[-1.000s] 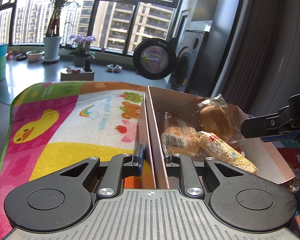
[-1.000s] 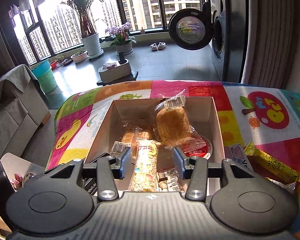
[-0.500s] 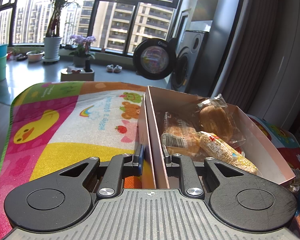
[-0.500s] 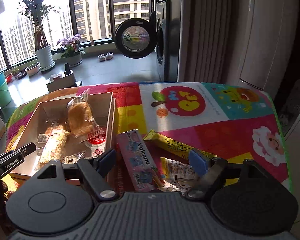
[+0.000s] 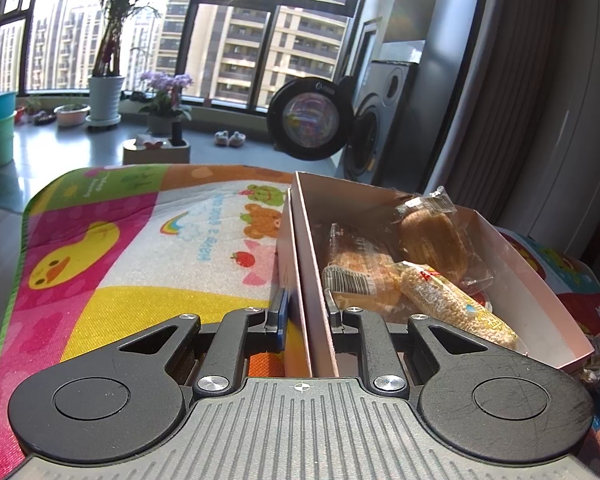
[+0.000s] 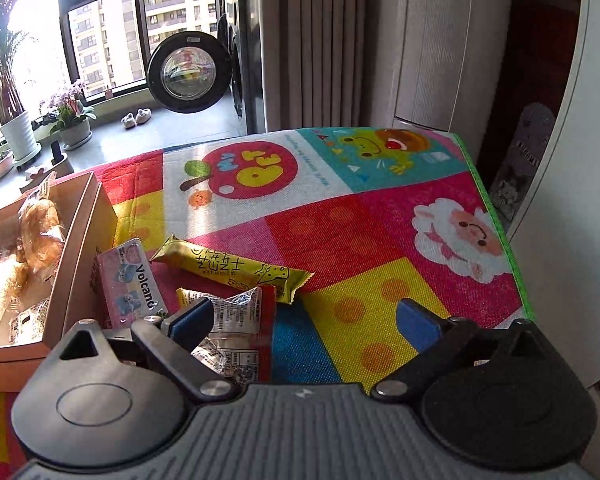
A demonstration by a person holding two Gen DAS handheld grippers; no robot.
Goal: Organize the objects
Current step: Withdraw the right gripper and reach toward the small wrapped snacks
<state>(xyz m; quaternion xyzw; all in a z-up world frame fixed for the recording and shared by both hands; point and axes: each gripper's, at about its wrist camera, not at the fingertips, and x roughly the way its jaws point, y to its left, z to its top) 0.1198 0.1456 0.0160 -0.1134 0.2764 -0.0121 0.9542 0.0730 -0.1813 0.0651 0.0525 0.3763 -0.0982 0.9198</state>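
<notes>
My left gripper [image 5: 306, 316] is clamping the near wall of the cardboard box [image 5: 532, 280], which is holding wrapped buns [image 5: 432, 240] and a corn bar [image 5: 456, 304]. My right gripper [image 6: 304, 320], jaws wide and empty, is hanging over loose snack packets [image 6: 236, 268] beside the box; bare mat [image 6: 380, 220] is lying open rightward. It has swung away from the box.

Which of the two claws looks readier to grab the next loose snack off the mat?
Right. The right claw is open above the loose red-edged snack packet beside the box, while the left claw is clamped on the box wall.
</notes>
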